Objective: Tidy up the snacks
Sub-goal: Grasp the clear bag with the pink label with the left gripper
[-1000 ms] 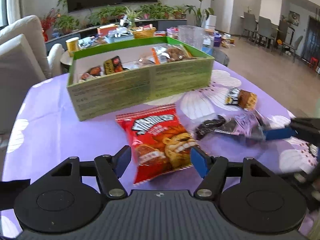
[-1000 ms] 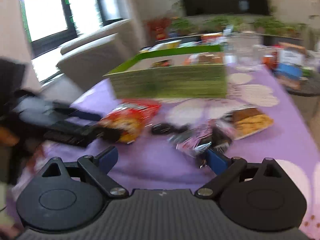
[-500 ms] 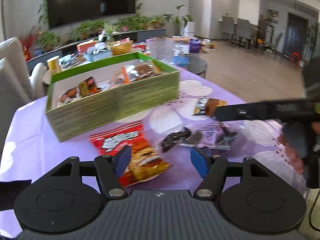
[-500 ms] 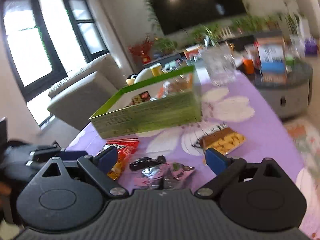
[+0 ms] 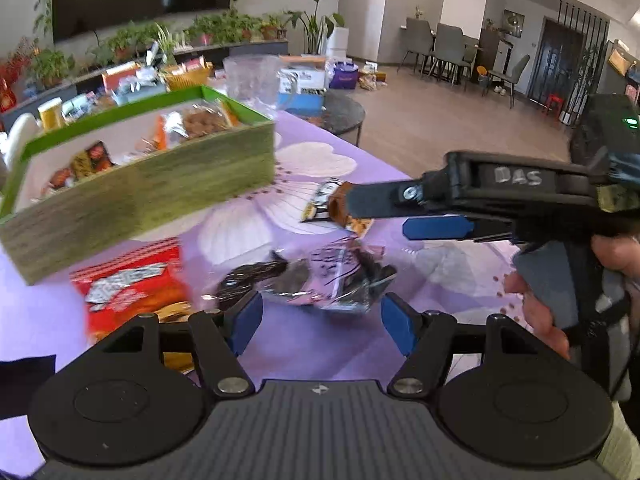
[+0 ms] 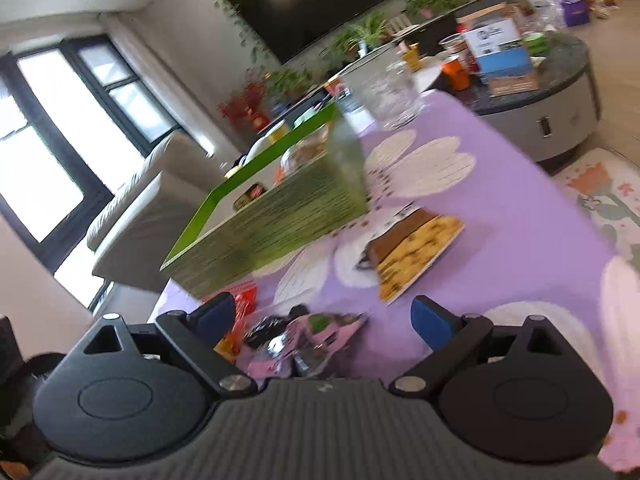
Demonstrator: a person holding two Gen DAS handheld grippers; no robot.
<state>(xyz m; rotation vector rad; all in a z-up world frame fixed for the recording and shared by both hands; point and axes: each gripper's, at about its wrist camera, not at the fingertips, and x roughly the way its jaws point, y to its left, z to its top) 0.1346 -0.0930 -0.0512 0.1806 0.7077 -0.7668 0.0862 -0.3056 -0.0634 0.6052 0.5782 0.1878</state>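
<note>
A green cardboard box with several snacks in it stands on the purple tablecloth. In front of it lie a red chip bag, a pink and clear snack pack and a brown and yellow cookie pack. My left gripper is open, and the pink pack lies just ahead of its fingers. My right gripper hangs tilted over the table, open and holding nothing, its tips near the cookie pack.
A clear glass container stands behind the box. A round grey side table loaded with items is off the far right edge, and a pale sofa is on the left. A person's hand grips the right handle.
My left gripper swung right, from over the red bag to the pink pack. The right gripper rolled, and in the left wrist view it came further in, over the cookie pack.
</note>
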